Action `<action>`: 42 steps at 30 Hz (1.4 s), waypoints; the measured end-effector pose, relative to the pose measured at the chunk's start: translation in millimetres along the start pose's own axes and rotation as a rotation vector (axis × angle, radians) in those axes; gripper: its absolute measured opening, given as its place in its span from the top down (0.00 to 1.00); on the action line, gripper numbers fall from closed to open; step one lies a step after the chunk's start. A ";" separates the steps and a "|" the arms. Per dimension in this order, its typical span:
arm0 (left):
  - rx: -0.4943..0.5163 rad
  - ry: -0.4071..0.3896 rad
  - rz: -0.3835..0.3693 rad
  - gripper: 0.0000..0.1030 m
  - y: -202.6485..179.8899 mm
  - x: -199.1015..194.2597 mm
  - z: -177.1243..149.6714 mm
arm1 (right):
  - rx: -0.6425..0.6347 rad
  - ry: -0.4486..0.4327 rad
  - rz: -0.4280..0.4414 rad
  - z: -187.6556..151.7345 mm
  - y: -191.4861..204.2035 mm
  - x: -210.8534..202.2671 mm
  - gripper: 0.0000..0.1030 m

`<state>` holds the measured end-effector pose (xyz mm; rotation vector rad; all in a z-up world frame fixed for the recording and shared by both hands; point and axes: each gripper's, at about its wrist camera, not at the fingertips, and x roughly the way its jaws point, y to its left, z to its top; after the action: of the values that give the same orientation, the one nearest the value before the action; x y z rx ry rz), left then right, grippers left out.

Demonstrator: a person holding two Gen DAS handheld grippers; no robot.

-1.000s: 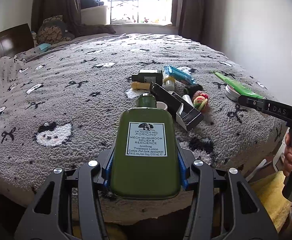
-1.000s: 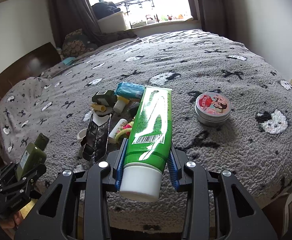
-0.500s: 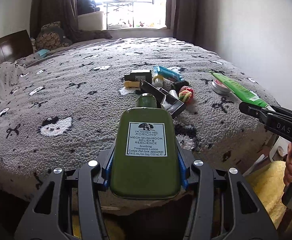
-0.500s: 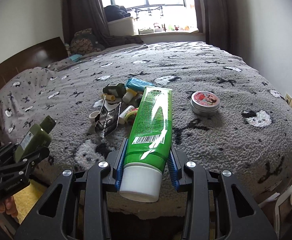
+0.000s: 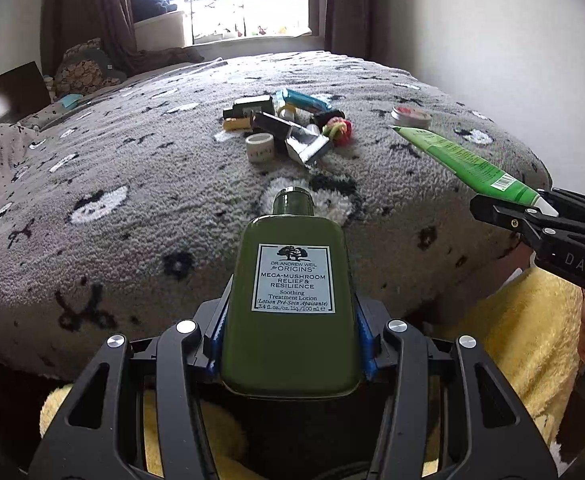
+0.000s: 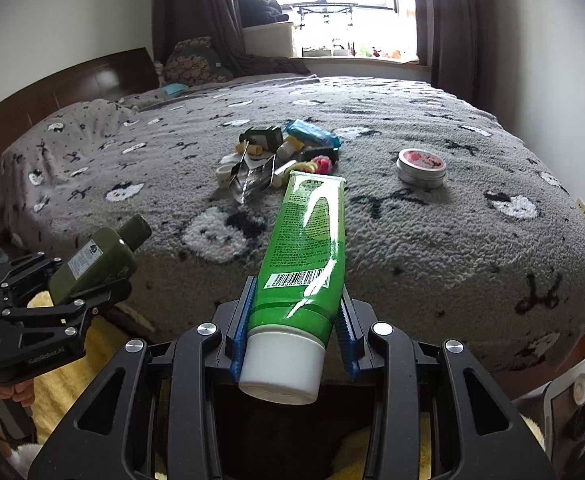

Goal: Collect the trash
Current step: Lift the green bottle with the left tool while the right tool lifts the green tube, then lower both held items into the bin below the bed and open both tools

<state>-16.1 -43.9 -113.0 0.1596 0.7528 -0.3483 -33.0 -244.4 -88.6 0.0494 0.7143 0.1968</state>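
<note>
So I've got both hands full right now: the left gripper (image 5: 292,344) has its jaws clamped on the sides of a green lotion bottle (image 5: 292,300), and the right gripper (image 6: 292,332) is squeezing a green tube (image 6: 306,248) down near its white cap, both hanging out past the foot of the bed (image 6: 452,248) over something yellow and fluffy. My worry is the tube: it's gripped only at the cap end with the long soft body sticking out toward 12 o'clock, so a quick swing could let it pivot or squirt out of the jaws. The bottle looks glossy and I'm pinching smooth side walls, so I reckon a tilt could slide it out too. The rest of the trash pile (image 5: 288,128) sits on the bed at 12 o'clock, a round tin (image 6: 421,168) off at 1 o'clock. I can't see any bin, so dropping blind is a risk.
</note>
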 end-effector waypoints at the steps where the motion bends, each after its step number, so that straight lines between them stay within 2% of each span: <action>1: 0.000 0.013 -0.004 0.54 -1.0 2.0 -5.5 | -0.004 0.013 0.008 -4.7 2.4 1.6 0.64; 7: -0.005 0.096 -0.027 0.54 -2.4 19.3 -33.8 | -0.005 0.120 0.084 -31.9 17.6 22.4 0.64; 17: -0.036 0.210 -0.064 0.54 4.3 51.8 -62.9 | -0.045 0.244 0.079 -58.3 35.9 52.5 0.64; 22: -0.035 0.295 -0.114 0.54 3.1 79.8 -71.3 | -0.038 0.341 0.080 -76.9 34.1 76.4 0.65; 29: -0.025 0.422 -0.113 0.54 2.5 115.6 -92.4 | 0.014 0.452 0.102 -97.2 27.1 104.0 0.65; 42: -0.028 0.470 -0.116 0.54 3.8 128.0 -109.6 | 0.005 0.493 0.126 -104.1 33.7 114.9 0.65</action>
<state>1.7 -43.5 -280.6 0.1734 1.2342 -0.4164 -21.9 -191.1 -237.7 0.0507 1.2047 0.3335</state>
